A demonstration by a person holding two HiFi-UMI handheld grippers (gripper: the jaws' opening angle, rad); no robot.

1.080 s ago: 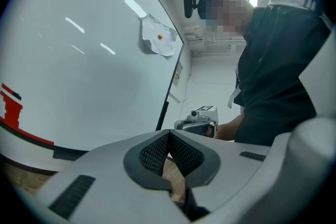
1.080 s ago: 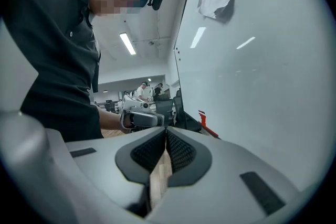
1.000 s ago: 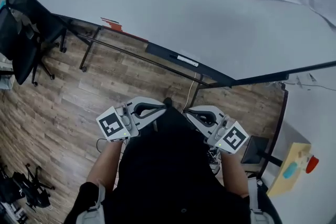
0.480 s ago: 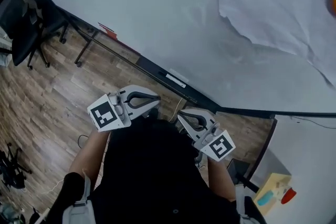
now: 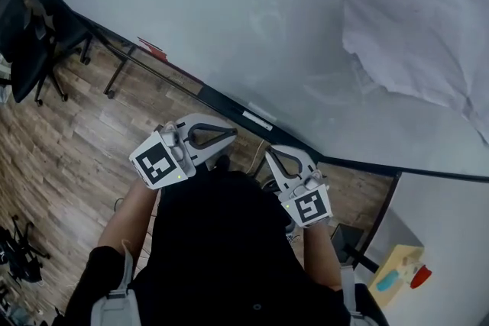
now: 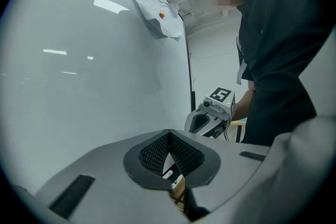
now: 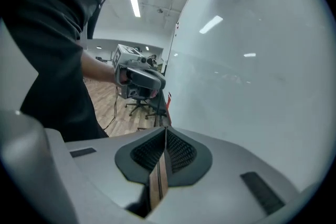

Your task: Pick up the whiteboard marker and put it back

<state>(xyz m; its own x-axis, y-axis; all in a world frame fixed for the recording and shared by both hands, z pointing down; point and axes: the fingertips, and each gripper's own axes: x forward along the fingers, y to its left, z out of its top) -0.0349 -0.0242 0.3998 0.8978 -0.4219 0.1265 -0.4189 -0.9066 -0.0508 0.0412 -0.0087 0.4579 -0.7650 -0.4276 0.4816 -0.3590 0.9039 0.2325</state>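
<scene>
the whiteboard marker cannot be picked out for certain: a small red piece [image 5: 153, 50] lies far left on the black ledge [image 5: 221, 99] under the large glossy white board [image 5: 229, 11], and it is too small to identify. the left gripper [image 5: 231, 133] and right gripper [image 5: 269, 153] hang near that ledge, each with jaws pressed together on nothing. crumpled white paper [image 5: 412, 19] sticks to the board at right. brown wood-plank floor [image 5: 69, 141] and a black office chair [image 5: 30, 50] lie left.
</scene>
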